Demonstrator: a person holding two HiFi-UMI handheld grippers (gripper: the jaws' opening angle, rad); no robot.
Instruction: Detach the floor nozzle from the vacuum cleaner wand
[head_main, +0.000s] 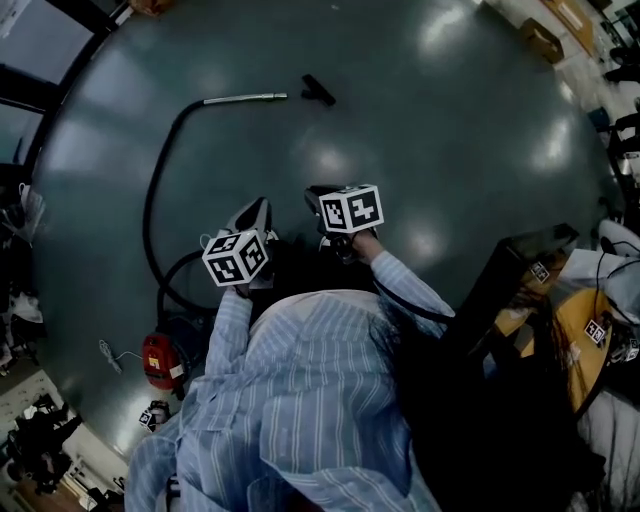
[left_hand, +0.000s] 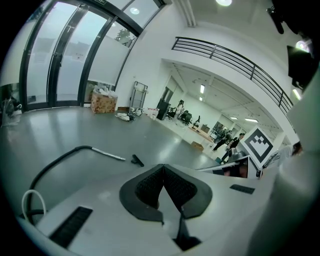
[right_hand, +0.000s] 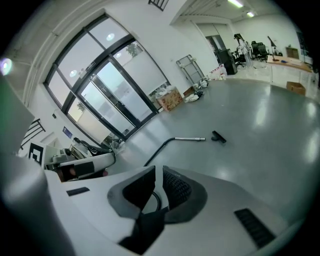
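The vacuum's metal wand (head_main: 245, 98) lies on the grey floor at the end of a black hose (head_main: 150, 200). The black floor nozzle (head_main: 318, 90) lies just past the wand's tip, apart from it. The same wand (left_hand: 107, 154) and nozzle (left_hand: 137, 160) appear far ahead in the left gripper view, and wand (right_hand: 190, 139) and nozzle (right_hand: 218, 137) likewise in the right gripper view. My left gripper (head_main: 258, 208) (left_hand: 163, 170) is shut and empty. On my right gripper (head_main: 314, 194) (right_hand: 159, 172) a narrow gap separates the pads, with nothing between them. Both are held close to my body, well short of the wand.
The red vacuum body (head_main: 160, 362) sits on the floor at my left, with a white cable (head_main: 110, 355) beside it. A dark stand (head_main: 520, 270) with equipment is at my right. A cardboard box (head_main: 541, 40) lies far right. Glass walls (left_hand: 60, 55) bound the hall.
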